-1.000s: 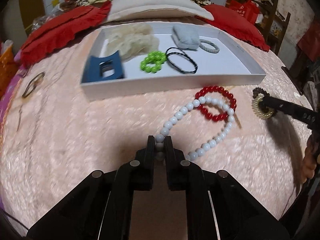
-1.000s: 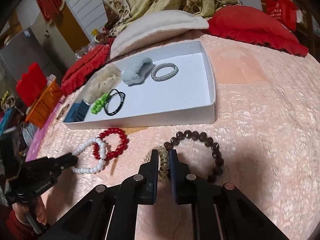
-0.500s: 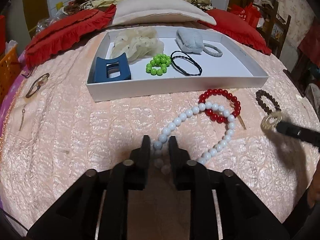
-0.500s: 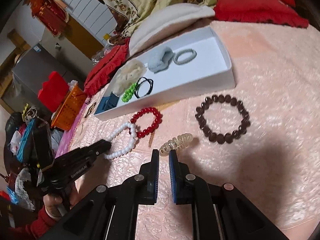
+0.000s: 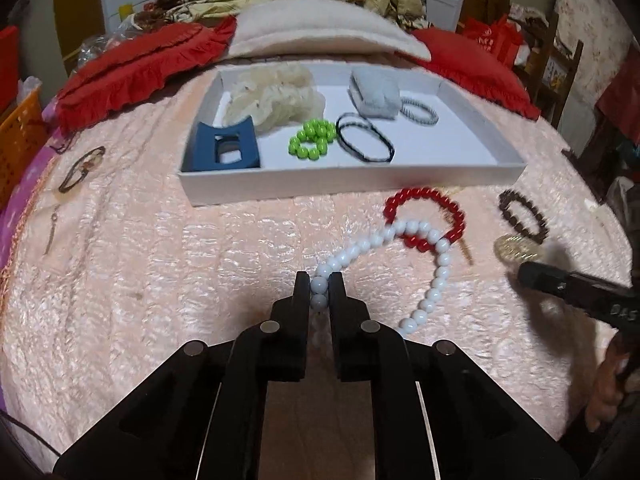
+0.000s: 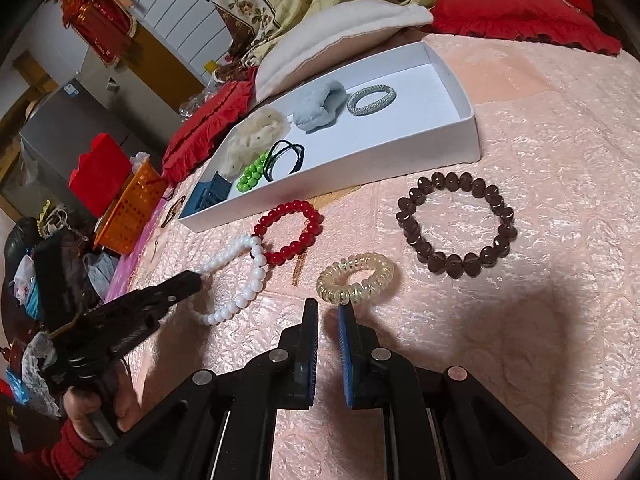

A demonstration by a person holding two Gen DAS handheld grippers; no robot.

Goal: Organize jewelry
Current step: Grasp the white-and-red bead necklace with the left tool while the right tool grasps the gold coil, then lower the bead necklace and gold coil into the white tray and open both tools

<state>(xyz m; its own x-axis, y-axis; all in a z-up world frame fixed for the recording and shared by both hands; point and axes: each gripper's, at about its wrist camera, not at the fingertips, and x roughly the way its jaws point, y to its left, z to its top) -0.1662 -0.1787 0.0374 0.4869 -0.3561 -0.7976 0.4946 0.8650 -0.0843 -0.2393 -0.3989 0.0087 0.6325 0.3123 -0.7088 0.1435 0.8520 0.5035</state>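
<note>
The left tool point(image 5: 319, 285) is clamped on the white bead strand point(image 5: 404, 248), which trails toward two o'clock across the red bead bracelet point(image 5: 430, 216) on the pink bed cover point(image 5: 160, 264). Its jaws just opened briefly, then closed again on a bead. The strand looks limp, smooth and slippery — best pinched between beads, on the cord. The right tool point(image 6: 328, 307) is nearly closed and empty; the coil hair tie point(image 6: 356, 278) it gripped a second ago lies just beyond its tips. The white tray point(image 5: 352, 186) sits at twelve o'clock.
</note>
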